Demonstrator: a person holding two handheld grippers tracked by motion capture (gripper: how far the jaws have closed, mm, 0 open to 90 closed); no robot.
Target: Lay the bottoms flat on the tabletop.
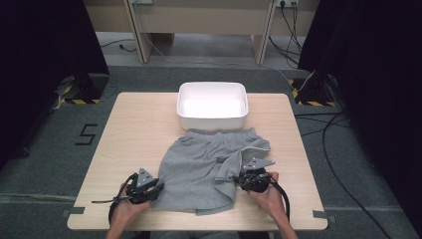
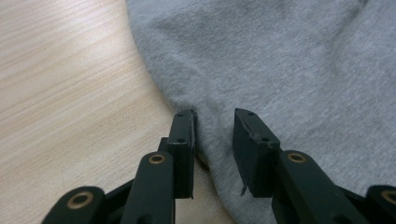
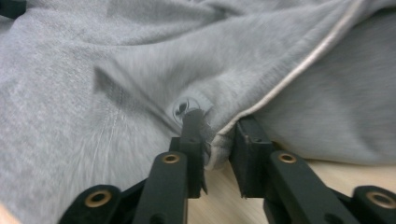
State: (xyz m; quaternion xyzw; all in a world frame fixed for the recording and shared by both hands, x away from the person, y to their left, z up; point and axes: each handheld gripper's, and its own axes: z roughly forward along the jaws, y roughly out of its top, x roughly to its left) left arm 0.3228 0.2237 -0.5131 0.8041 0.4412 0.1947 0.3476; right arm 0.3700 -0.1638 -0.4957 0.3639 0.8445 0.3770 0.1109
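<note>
Gripping the grey shorts spread on the table before the white tub, we clamp the left gripper and right gripper on thin edges; either hem could slip free.

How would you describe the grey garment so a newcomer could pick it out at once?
On the wooden table, just in front of the white tub, lie grey shorts, spread between the two grippers. They are the one soft, crumpled thing there, with pale piping along one edge.

Plain grey shorts with pale piping, white tub, light wood-grain table.
</note>
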